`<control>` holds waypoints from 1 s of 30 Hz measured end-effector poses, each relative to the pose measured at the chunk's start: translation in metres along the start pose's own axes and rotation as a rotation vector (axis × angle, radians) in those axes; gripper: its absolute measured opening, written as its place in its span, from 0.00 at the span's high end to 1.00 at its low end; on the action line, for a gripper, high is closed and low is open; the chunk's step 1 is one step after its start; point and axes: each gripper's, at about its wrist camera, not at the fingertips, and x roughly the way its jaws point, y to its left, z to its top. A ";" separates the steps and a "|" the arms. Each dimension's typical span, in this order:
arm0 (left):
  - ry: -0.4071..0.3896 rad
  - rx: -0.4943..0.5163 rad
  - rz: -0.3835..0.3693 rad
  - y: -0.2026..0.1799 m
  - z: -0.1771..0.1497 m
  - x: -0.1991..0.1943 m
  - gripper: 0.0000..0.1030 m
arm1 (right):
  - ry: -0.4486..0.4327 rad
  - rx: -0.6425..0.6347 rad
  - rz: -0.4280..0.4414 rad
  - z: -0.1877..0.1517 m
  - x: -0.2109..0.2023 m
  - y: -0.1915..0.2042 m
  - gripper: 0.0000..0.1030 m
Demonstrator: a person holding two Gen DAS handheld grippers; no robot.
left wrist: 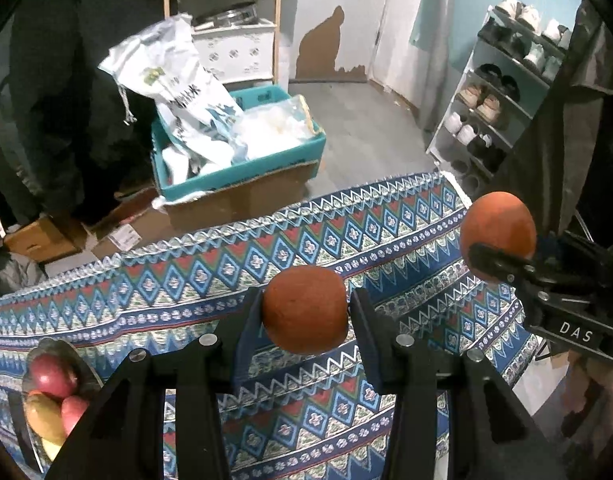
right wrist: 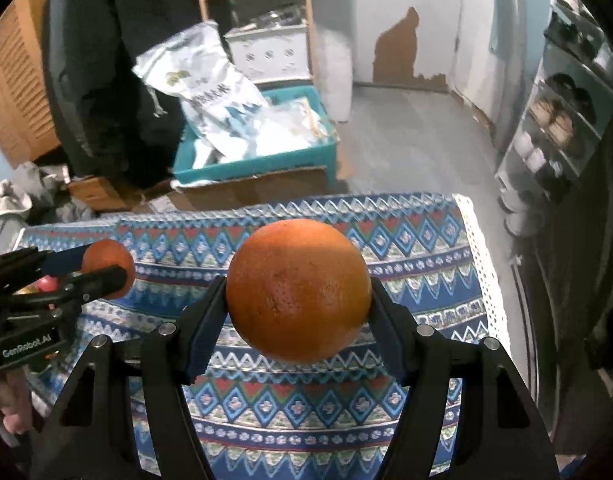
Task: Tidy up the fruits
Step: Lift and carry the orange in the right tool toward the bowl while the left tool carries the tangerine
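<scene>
My left gripper [left wrist: 305, 310] is shut on a small orange [left wrist: 305, 309], held in the air above the patterned tablecloth [left wrist: 210, 276]. My right gripper [right wrist: 299, 292] is shut on a larger orange [right wrist: 299, 290], also lifted over the cloth. Each gripper shows in the other's view: the right gripper [left wrist: 502, 240] with its orange [left wrist: 500, 222] at the right edge, the left gripper [right wrist: 110, 268] with its orange [right wrist: 106, 258] at the left. A metal bowl [left wrist: 72, 354] at the lower left of the left wrist view holds a red apple [left wrist: 50, 376] and other fruit.
Beyond the table's far edge stands a teal crate [left wrist: 266, 160] full of bags on a cardboard box [left wrist: 242, 196]. A shoe rack [left wrist: 502, 92] lines the right wall. A wooden shelf [left wrist: 226, 20] and dark clothing stand at the back left.
</scene>
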 end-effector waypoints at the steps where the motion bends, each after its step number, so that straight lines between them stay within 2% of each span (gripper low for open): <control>1: -0.007 0.003 0.001 0.002 -0.001 -0.006 0.56 | -0.005 -0.005 0.006 0.001 -0.002 0.003 0.34; 10: -0.045 -0.027 0.015 0.027 -0.010 -0.045 0.56 | -0.052 -0.056 0.085 0.006 -0.021 0.034 0.34; 16: -0.052 -0.049 0.025 0.052 -0.024 -0.064 0.56 | -0.045 -0.093 0.148 0.006 -0.022 0.058 0.34; 30: -0.096 -0.105 0.108 0.107 -0.057 -0.100 0.56 | -0.015 -0.194 0.249 0.008 -0.012 0.121 0.34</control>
